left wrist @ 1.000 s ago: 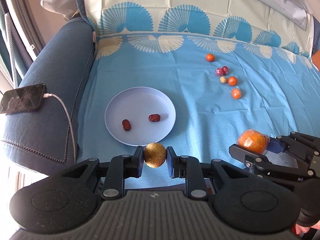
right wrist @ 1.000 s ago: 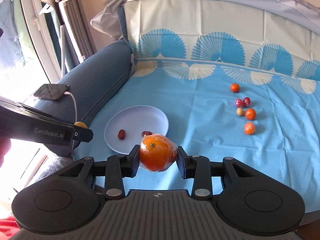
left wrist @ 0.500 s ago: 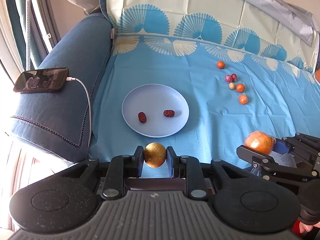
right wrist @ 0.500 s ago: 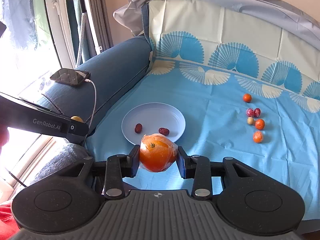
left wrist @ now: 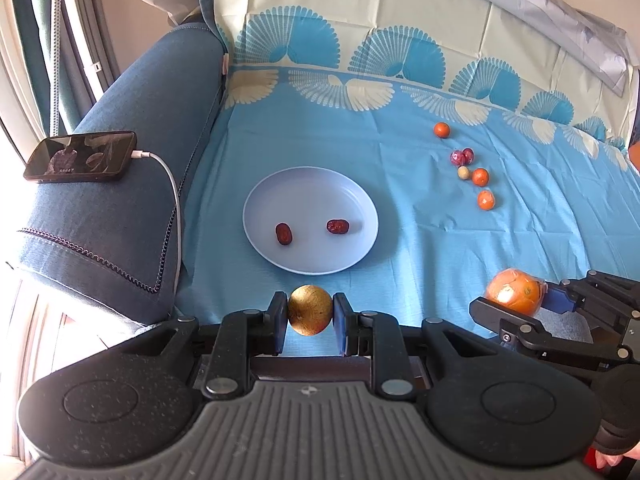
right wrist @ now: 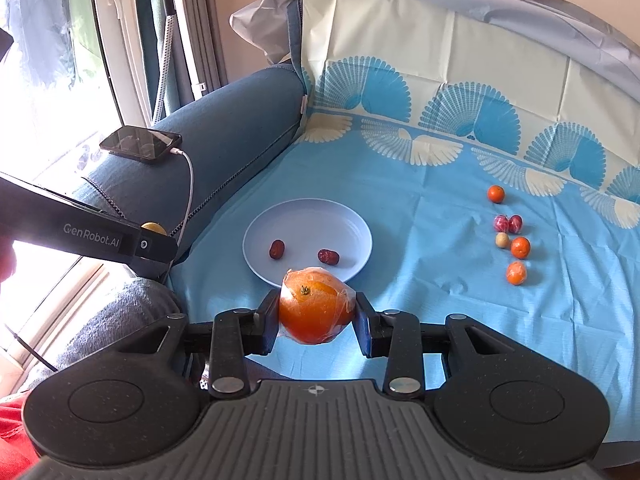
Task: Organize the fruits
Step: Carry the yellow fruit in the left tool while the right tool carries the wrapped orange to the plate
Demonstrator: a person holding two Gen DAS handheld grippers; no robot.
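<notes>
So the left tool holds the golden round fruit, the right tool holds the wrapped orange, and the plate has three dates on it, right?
Not quite: the plate holds two dates, not three, as the left wrist view shows. The left tool does hold the golden round fruit, and the right tool the wrapped orange.

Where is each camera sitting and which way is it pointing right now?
Left wrist: on the left hand-held gripper, looking forward over its golden-brown fruit at the plate; the right hand-held gripper shows at lower right.
Right wrist: on the right hand-held gripper, looking forward over its wrapped orange; the left one enters from the left.
Shared: plate, two dates, small loose fruits, phone on the sofa arm.
</notes>
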